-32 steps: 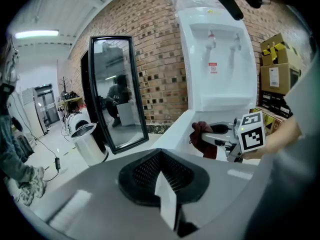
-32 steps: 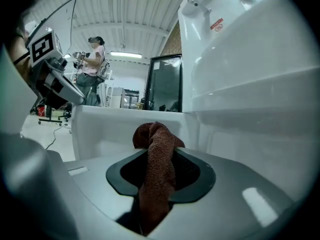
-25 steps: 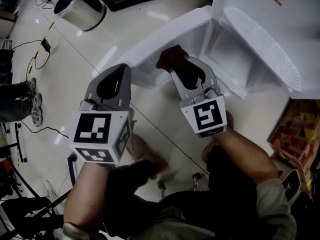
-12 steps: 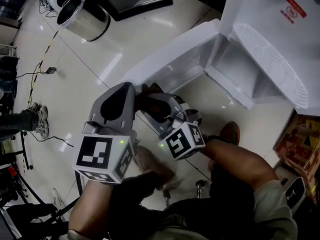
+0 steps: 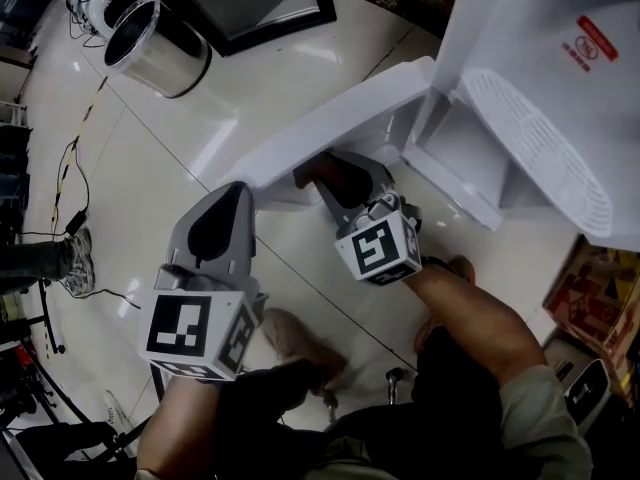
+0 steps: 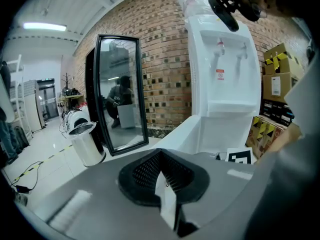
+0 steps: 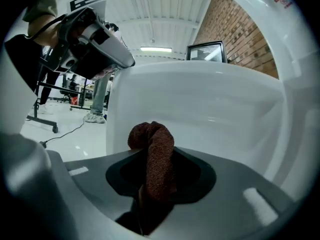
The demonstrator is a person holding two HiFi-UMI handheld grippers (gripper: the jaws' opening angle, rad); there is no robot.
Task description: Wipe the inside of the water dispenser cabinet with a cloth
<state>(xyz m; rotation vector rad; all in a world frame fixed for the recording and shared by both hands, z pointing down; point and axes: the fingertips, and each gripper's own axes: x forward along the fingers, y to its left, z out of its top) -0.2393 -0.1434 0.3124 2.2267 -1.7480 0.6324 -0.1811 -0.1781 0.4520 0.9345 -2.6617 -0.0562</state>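
Your right gripper (image 5: 342, 182) has its jaws clamped on the brown cloth (image 7: 156, 156). The cloth's bunched end pokes past the tips, close to the inner face of the open cabinet door (image 7: 200, 109) near its lower edge. The cabinet (image 5: 470, 138) opens just right of it. Your left gripper (image 5: 228, 200), jaws closed and empty, hangs over bare floor (image 5: 160, 148) left of the door.

No wording can be read: the small red label (image 5: 590, 36) on the tall white plastic water dispenser (image 5: 510, 18) is too small to make out, and the black-and-white square markers (image 5: 187, 325) show only patterns.
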